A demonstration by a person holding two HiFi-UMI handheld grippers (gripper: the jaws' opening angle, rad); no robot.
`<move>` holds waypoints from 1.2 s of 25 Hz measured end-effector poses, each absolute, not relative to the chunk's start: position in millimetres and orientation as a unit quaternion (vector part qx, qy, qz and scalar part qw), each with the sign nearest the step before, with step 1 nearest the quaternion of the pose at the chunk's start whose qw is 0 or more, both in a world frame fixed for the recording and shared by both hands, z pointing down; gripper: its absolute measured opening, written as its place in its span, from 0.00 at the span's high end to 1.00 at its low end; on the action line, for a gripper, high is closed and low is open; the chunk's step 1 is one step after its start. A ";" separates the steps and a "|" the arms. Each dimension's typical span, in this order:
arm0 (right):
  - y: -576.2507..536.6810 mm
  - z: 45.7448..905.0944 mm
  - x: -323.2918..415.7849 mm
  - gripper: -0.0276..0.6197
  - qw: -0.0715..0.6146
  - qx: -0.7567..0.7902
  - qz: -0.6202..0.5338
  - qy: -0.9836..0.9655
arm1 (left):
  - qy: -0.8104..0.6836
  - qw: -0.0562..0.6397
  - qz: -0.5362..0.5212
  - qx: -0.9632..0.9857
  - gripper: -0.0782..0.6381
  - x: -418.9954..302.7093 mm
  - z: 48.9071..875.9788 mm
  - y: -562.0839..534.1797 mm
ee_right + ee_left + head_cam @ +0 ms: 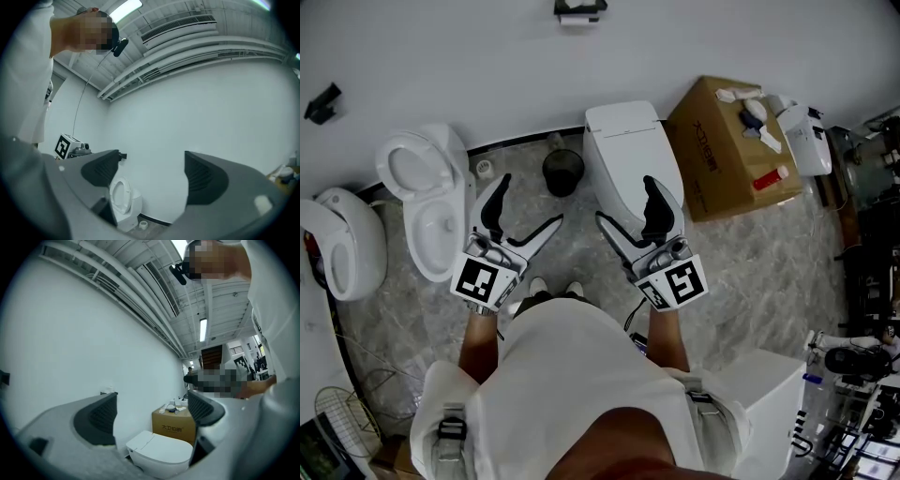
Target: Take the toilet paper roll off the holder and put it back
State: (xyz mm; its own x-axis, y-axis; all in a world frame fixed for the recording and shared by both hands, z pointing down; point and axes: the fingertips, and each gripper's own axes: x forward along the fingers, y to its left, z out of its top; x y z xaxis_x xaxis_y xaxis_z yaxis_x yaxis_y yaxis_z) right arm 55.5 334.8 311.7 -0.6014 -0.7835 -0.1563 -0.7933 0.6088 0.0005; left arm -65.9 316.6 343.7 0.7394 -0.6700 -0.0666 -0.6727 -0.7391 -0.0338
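The toilet paper holder [579, 9] is a dark bracket with something white in it, high on the white wall at the top of the head view. In the left gripper view the holder [108, 391] shows as a small shape on the wall, just above the left jaw. My left gripper [532, 200] and right gripper [623, 197] hang side by side in front of the person's body, over the marble floor and well short of the wall. Both stand open with nothing between the jaws, as the left gripper [152, 413] and right gripper [150, 173] views confirm.
A closed white toilet [628, 150] stands straight ahead, with a black bin [563, 172] to its left and a cardboard box [736, 150] to its right. An open-lidded toilet [427, 187] and another white fixture [342, 239] stand at left. A white cabinet [769, 394] is at lower right.
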 end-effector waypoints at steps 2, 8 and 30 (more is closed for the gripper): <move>333.4 315.7 52.6 0.18 0.056 -0.441 0.044 0.895 | 0.374 0.033 0.026 -0.926 0.14 -68.4 343.4 313.6; 330.7 317.8 54.4 0.17 0.053 -0.440 0.042 0.896 | 0.385 0.029 0.026 -0.922 0.09 -74.0 344.4 312.1; 301.1 332.7 87.6 0.30 0.051 -0.417 0.033 0.907 | 0.411 0.026 0.019 -0.911 0.34 -52.7 356.0 288.8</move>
